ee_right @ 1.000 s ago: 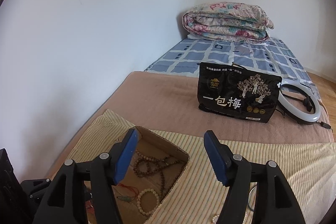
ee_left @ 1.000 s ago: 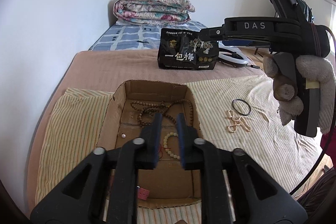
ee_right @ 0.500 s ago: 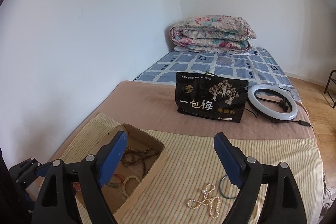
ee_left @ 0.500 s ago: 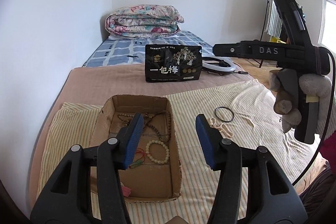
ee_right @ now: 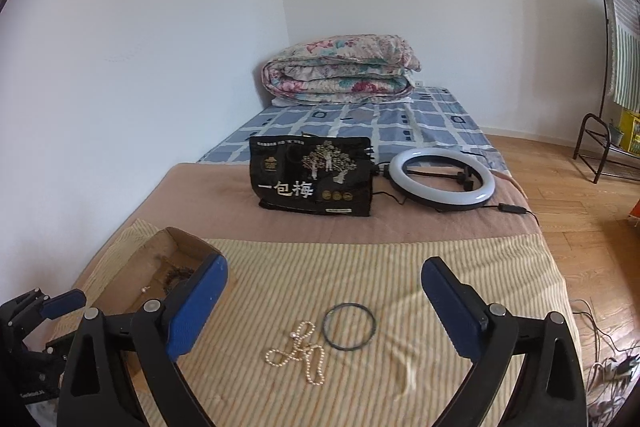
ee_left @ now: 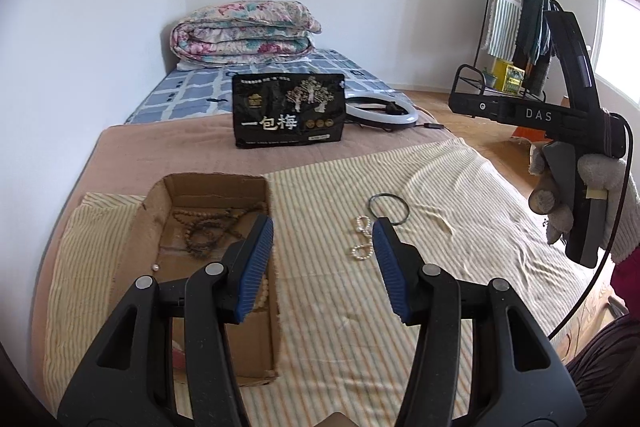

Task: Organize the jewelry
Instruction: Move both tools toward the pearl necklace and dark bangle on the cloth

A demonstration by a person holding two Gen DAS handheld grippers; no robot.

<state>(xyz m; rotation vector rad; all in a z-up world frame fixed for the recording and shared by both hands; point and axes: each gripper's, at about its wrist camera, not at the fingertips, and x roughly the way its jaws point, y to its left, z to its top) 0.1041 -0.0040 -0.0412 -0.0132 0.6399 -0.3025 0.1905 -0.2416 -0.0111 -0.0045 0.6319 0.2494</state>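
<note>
Only the left view shows the gloved hand (ee_left: 592, 187); both tongs gape empty, the right widening.

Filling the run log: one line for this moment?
left claw: open, empty | right claw: opening, empty | pearls, ring: on cloth | box: beads inside

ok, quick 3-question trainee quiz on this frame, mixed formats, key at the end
1. True or false: the pearl necklace lies inside the cardboard box.
2. Multiple choice: what lies right beside the pearl necklace on the striped cloth? A) black ring bracelet B) ring light C) folded quilt
3. Fill in: nothing sits between the fingers of the right gripper, and its jaws are ____.

Key: 1 false, it lies on the cloth outside the box. 2 A. 3 opening.
</note>
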